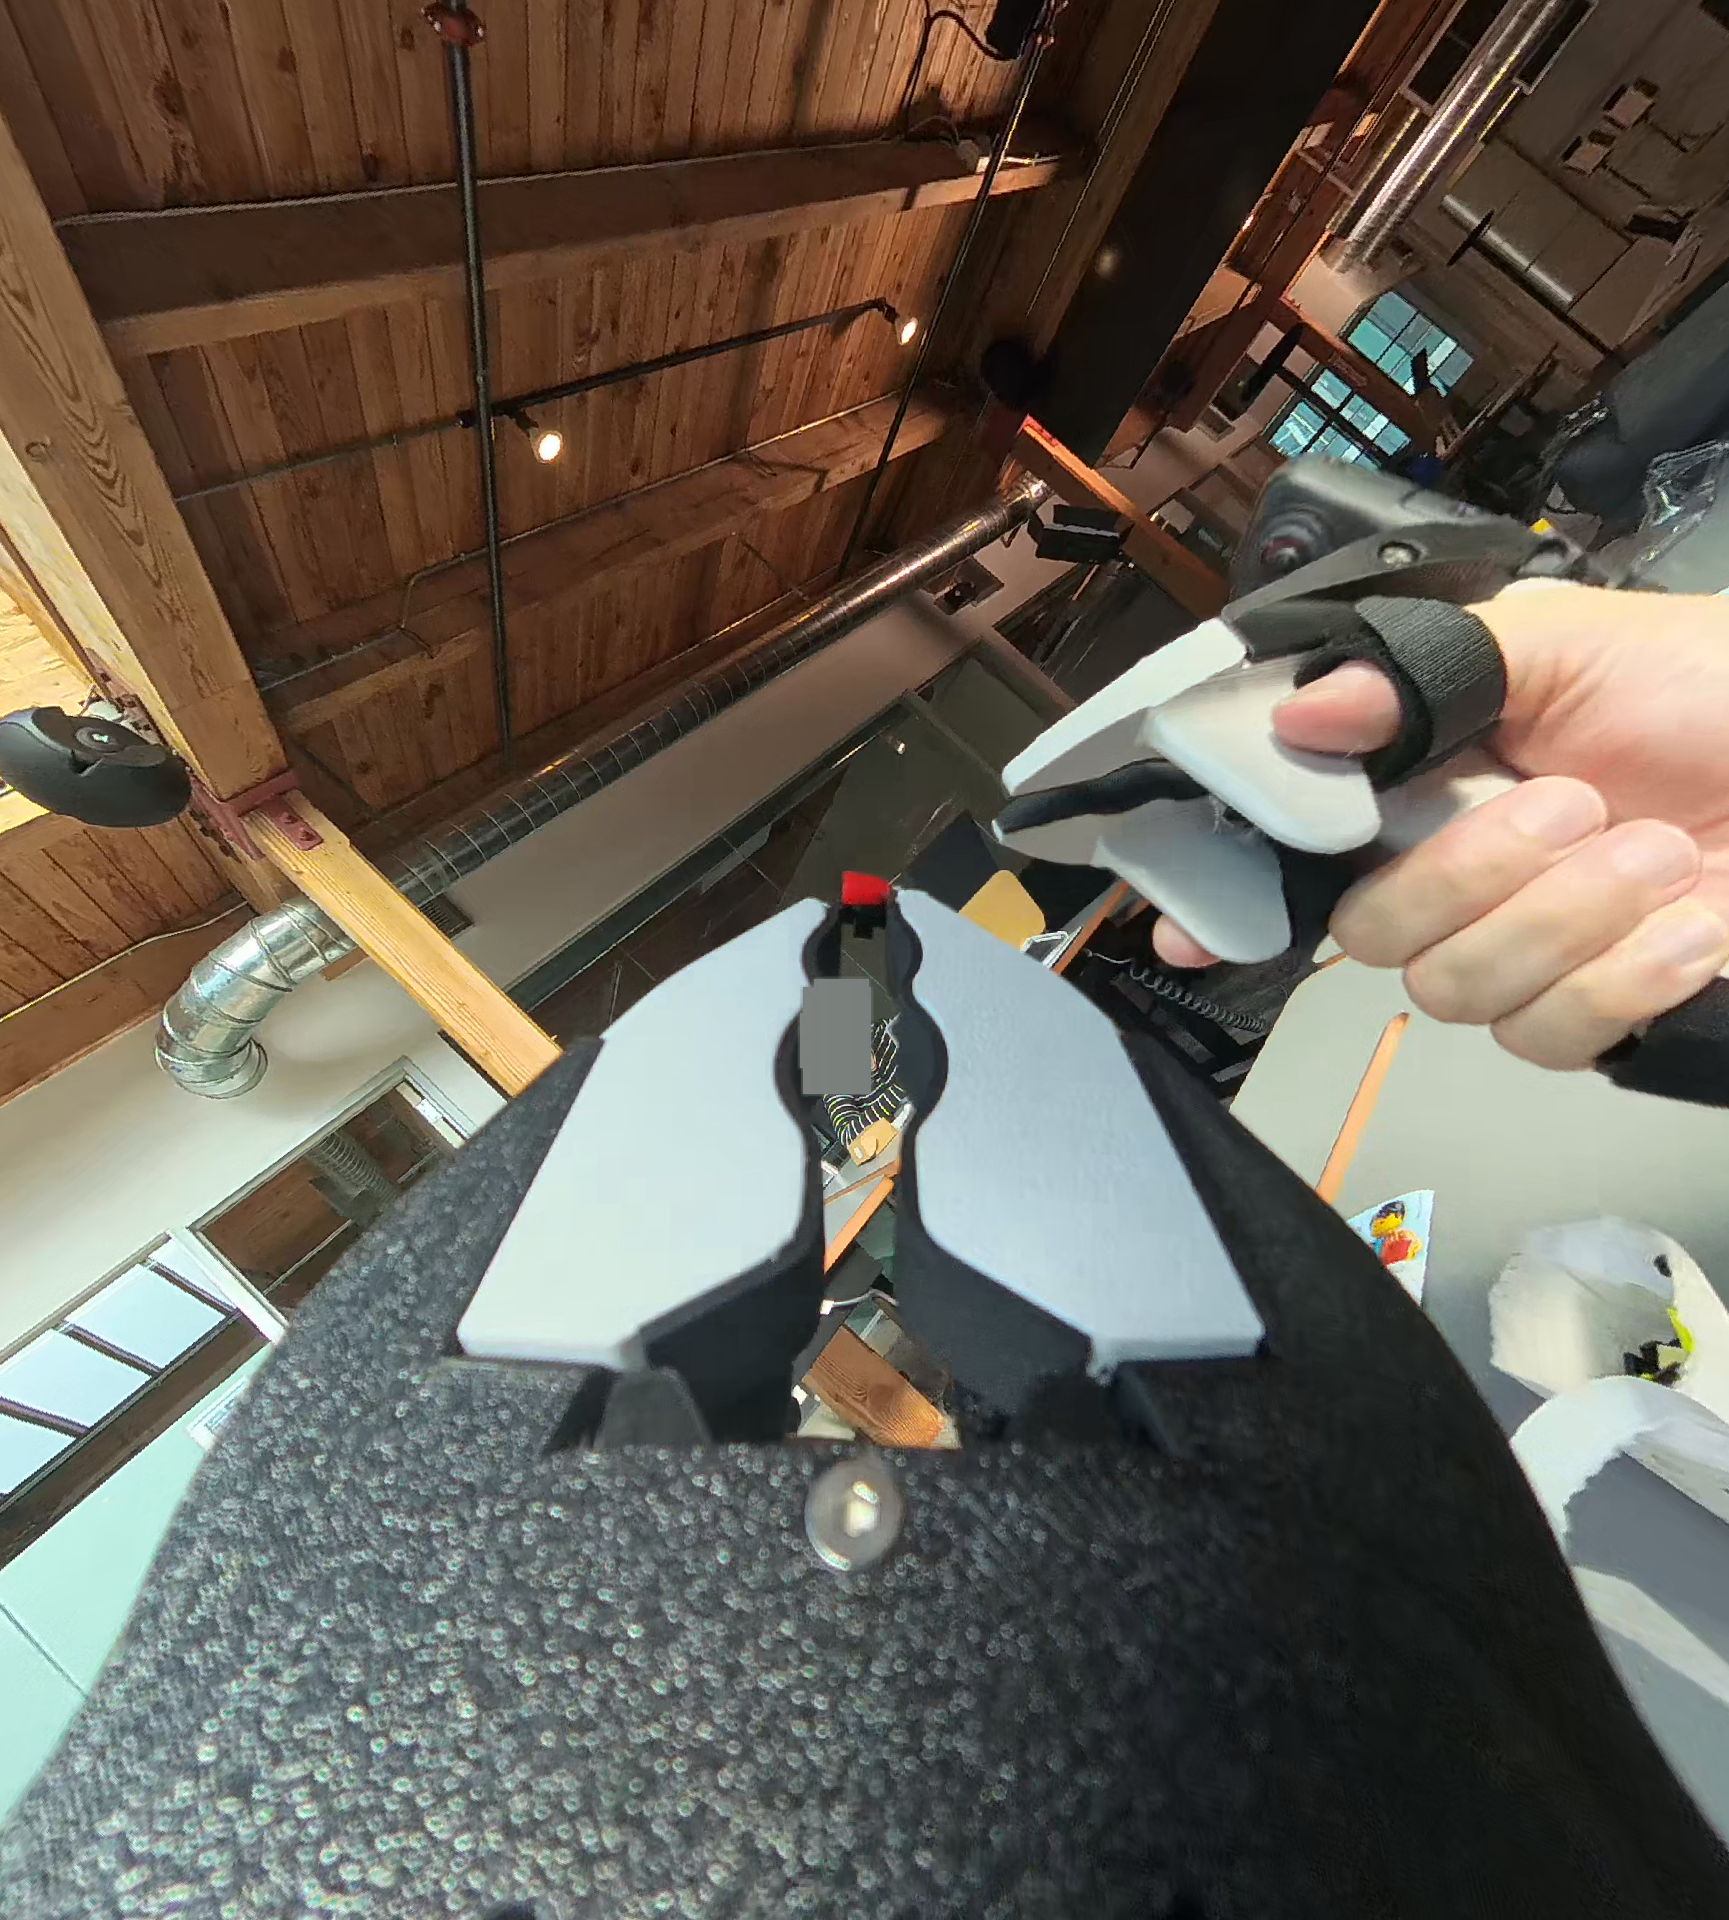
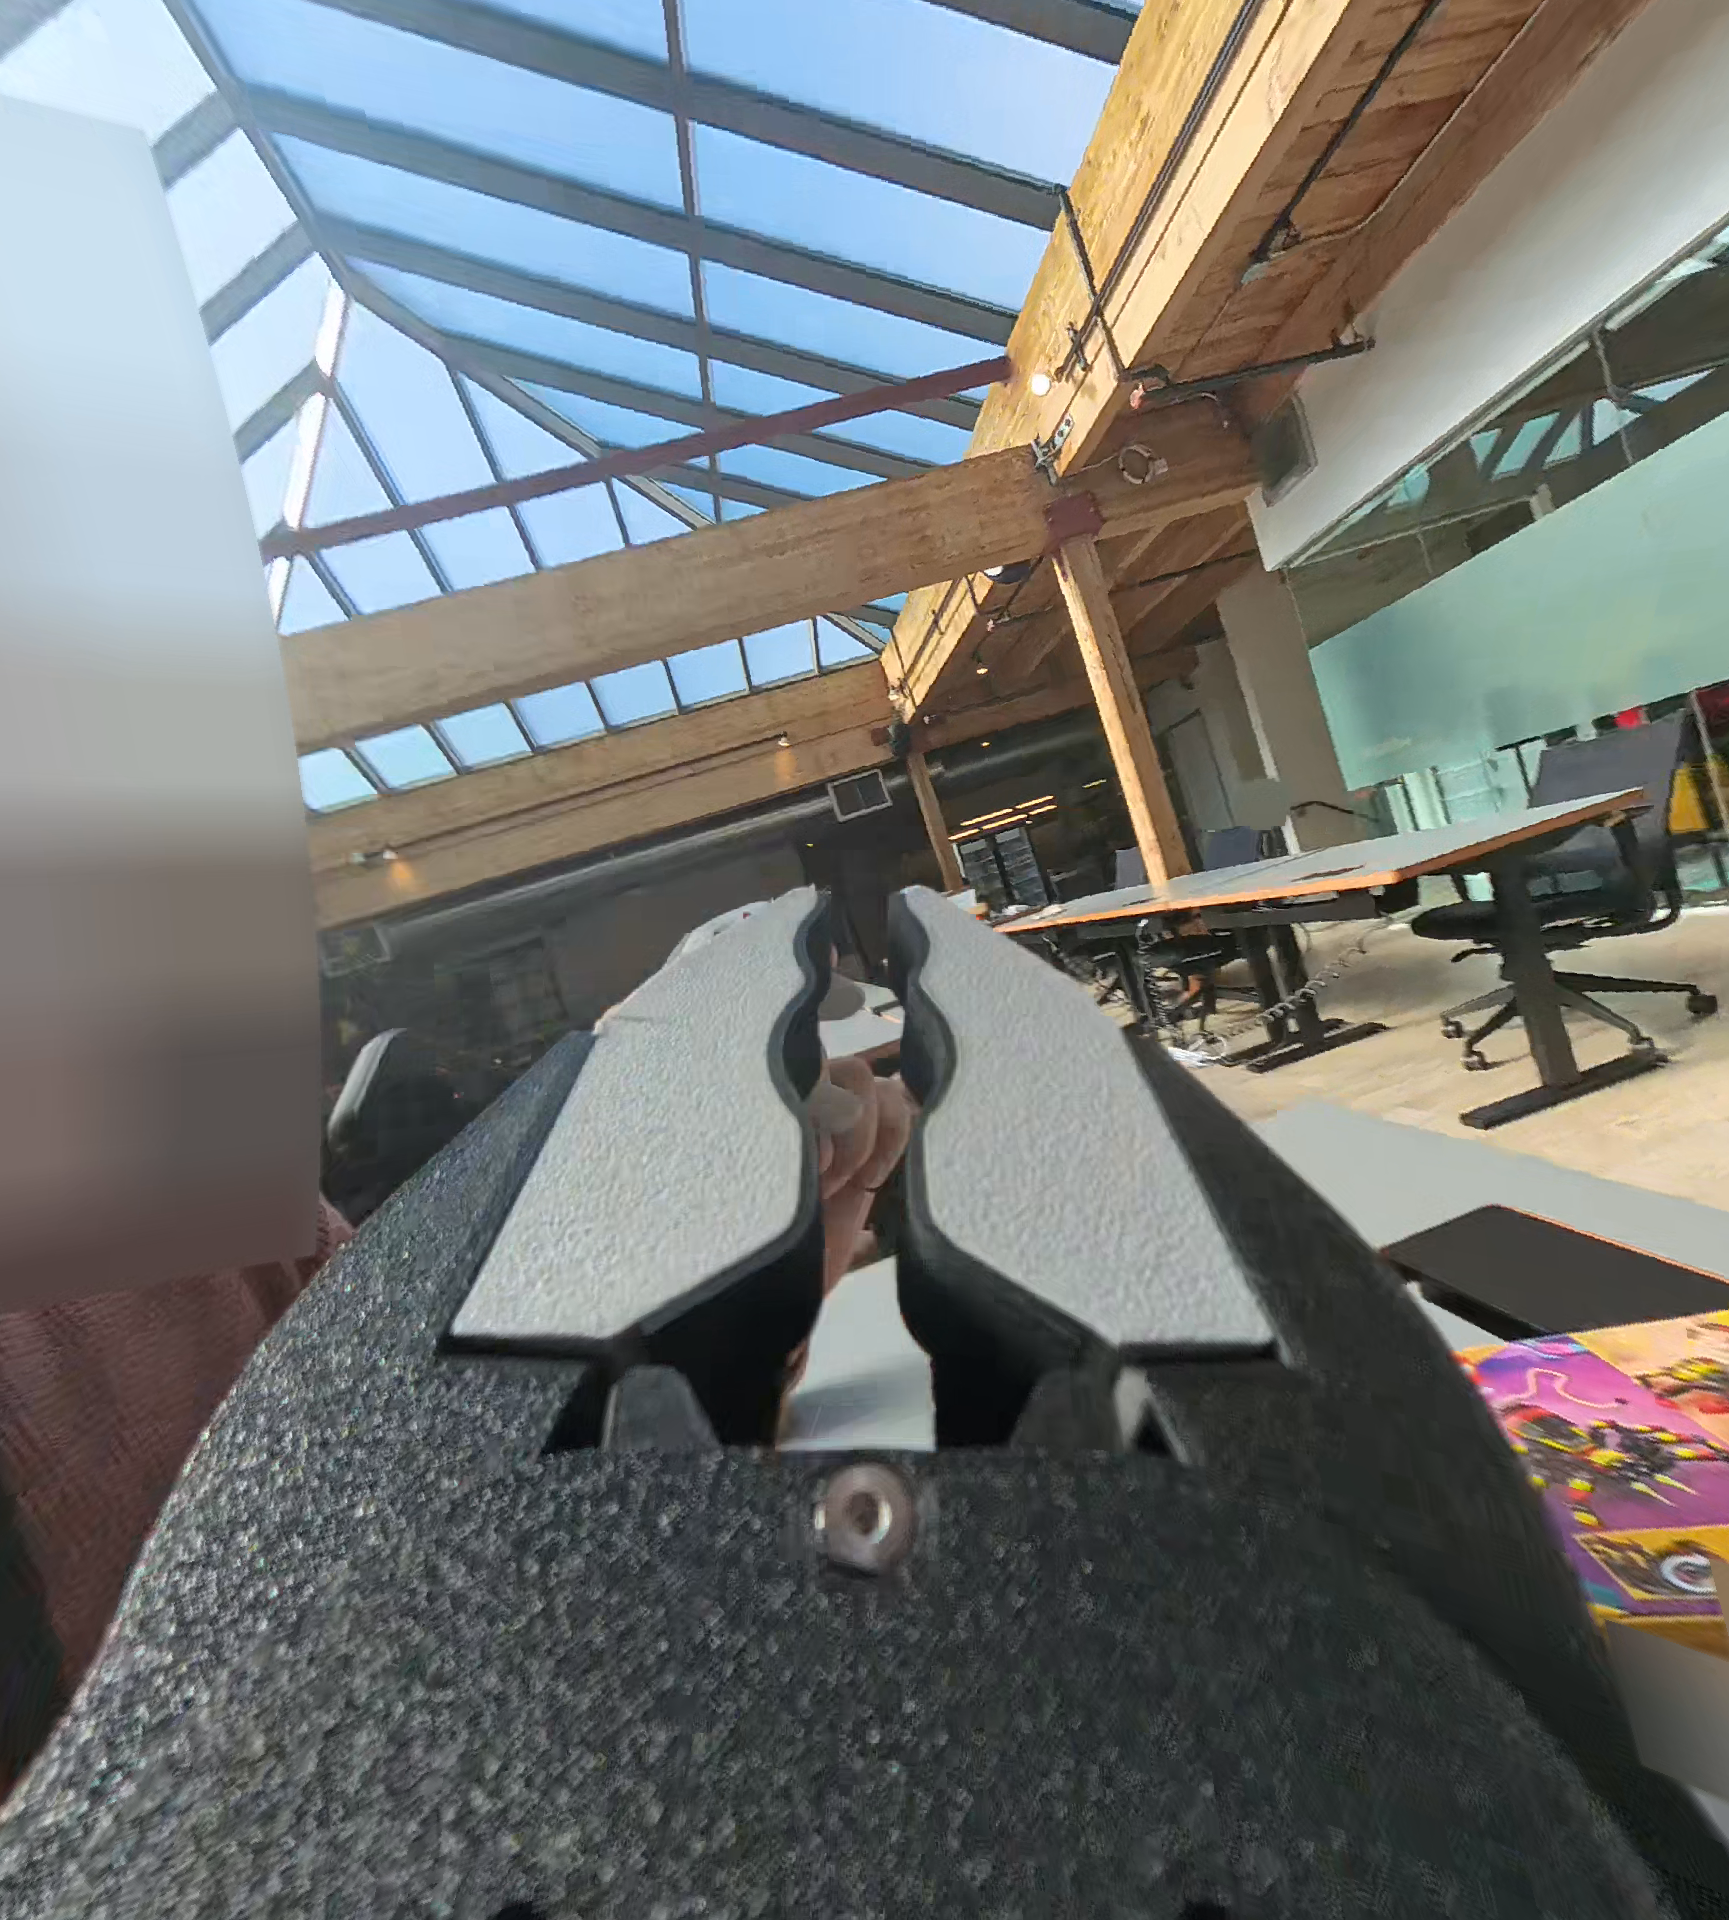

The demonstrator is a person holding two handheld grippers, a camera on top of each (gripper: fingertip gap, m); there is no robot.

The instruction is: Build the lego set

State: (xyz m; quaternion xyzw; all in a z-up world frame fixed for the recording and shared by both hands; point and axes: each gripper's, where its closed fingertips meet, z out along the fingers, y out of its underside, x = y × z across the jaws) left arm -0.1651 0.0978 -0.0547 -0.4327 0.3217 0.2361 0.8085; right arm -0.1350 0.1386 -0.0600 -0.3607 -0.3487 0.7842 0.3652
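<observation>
Both grippers are raised above the table and point up toward the ceiling. My left gripper (image 1: 862,914) is shut on a small red lego piece (image 1: 862,889) that sticks out at its fingertips. My right gripper (image 1: 1003,805) shows in the left wrist view, held in a hand (image 1: 1566,831) up and to the right of the red piece, a short way off. In its own view my right gripper (image 2: 858,914) has its fingers nearly together, with nothing visible between the tips. A hand (image 2: 855,1143) shows behind the gap.
Torn white paper bags (image 1: 1618,1351) with small lego pieces lie on the grey table at the right, next to an instruction leaflet (image 1: 1400,1236). A colourful lego box (image 2: 1649,1455) and a flat black object (image 2: 1566,1278) lie at the lower right. Desks and office chairs (image 2: 1546,914) stand beyond. My right fingertips sit around 6 cm from my left ones.
</observation>
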